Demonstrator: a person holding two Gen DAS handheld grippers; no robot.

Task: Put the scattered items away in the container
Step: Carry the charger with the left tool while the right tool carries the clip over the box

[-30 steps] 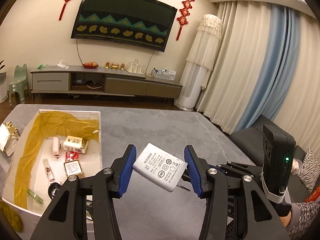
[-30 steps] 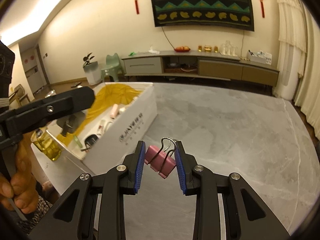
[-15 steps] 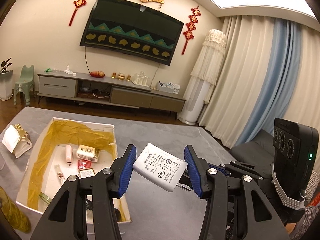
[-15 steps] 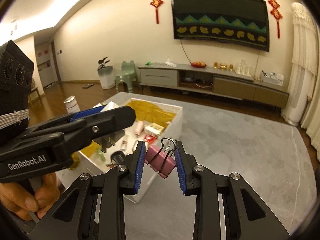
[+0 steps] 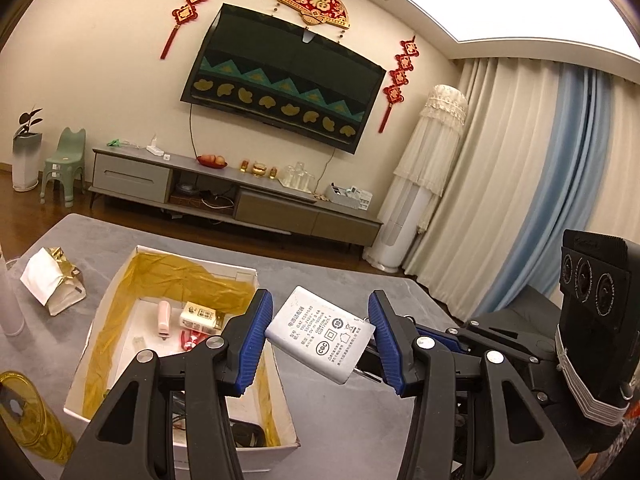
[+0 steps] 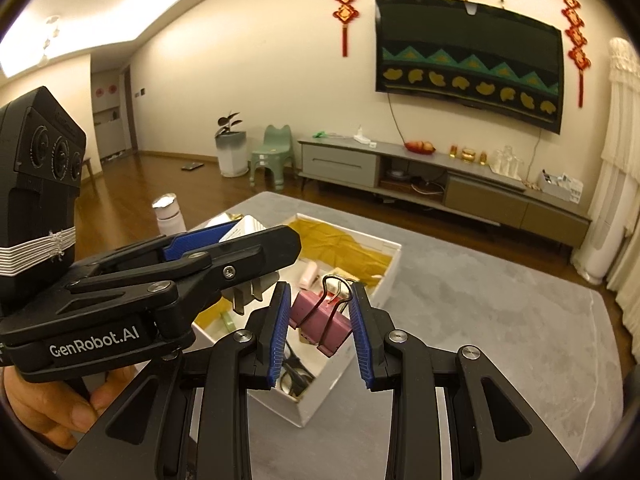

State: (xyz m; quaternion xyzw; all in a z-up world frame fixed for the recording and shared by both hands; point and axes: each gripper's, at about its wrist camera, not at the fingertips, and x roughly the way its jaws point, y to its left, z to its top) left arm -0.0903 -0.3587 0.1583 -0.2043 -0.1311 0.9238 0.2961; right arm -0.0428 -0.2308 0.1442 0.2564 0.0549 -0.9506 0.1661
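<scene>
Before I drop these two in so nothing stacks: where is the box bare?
Bare white floor shows in the box left of the pink tube. The near end by the scissors is crowded.

My left gripper (image 5: 320,340) holds a power adapter (image 5: 320,338) beside the open box (image 5: 248,270) on the table (image 5: 344,280); my right gripper (image 6: 320,330), to its right, holds a binder clip (image 6: 324,320) over the box's near corner — a small carton (image 5: 198,316) inside, a paper bag (image 5: 50,284) left.

Left gripper (image 5: 320,340) fingers (image 5: 253,340) clamp white charger (image 5: 320,338), tilted, above white box (image 5: 192,264) right wall.
</scene>
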